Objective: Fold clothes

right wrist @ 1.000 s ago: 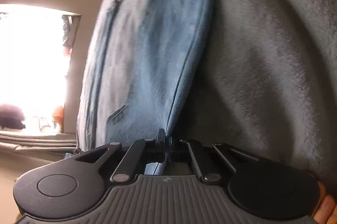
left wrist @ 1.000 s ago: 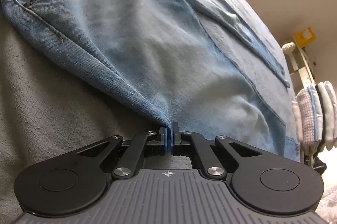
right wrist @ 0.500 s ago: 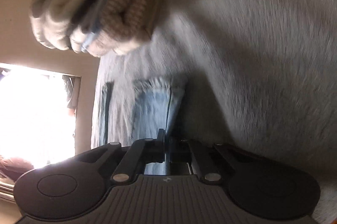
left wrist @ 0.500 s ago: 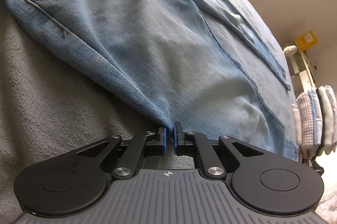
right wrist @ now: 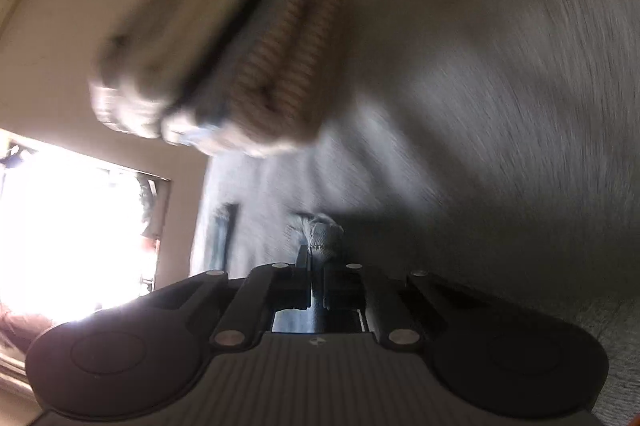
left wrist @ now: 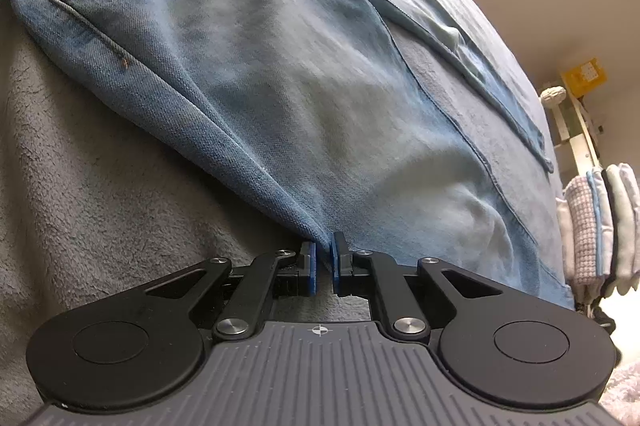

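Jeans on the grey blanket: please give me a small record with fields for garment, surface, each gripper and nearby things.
garment: light blue jeans, spread flat
surface: grey fleece blanket
left gripper: jaws shut on the jeans' side edge
right gripper: jaws shut on a frayed hem; view blurred
nearby: stack of folded towels beyond the jeans

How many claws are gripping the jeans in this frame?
2. The left claw pinches the jeans at their near folded edge; the right claw clamps a frayed hem, though that view is blurred.
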`<state>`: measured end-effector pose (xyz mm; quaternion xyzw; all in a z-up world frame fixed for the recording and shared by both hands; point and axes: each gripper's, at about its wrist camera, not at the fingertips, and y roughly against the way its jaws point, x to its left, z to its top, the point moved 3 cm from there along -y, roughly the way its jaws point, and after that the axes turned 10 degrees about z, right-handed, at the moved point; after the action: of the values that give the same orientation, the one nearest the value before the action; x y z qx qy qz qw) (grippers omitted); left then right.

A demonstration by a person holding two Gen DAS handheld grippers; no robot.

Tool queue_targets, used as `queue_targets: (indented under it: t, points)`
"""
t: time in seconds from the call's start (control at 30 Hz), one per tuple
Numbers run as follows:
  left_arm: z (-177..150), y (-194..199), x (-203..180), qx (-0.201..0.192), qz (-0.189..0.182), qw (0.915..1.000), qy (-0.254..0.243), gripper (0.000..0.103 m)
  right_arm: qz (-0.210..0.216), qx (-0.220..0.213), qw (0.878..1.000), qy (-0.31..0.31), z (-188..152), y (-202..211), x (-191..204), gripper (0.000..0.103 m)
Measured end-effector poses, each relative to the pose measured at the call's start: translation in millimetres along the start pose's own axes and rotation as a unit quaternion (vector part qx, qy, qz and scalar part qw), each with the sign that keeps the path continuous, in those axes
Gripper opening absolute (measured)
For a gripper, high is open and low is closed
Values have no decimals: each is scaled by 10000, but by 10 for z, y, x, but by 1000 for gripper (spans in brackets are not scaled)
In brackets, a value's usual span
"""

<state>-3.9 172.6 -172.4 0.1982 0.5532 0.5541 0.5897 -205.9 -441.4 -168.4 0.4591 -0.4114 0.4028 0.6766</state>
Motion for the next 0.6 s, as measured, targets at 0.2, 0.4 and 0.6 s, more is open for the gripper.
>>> queue_targets:
  t: [0.2, 0.4, 0.6]
  points:
    - [6, -2, 34, 74, -62, 9999, 36, 9, -369, -64, 9954, -877, -31, 129, -476, 6]
    - [-29, 83, 110, 156, -52, 9999, 49, 10, -175, 170, 9997, 41, -85, 138, -6, 19]
    - [-10, 417, 163, -267, 272, 9980, -499, 11, -31, 736, 9803, 1834, -154, 31, 745, 20]
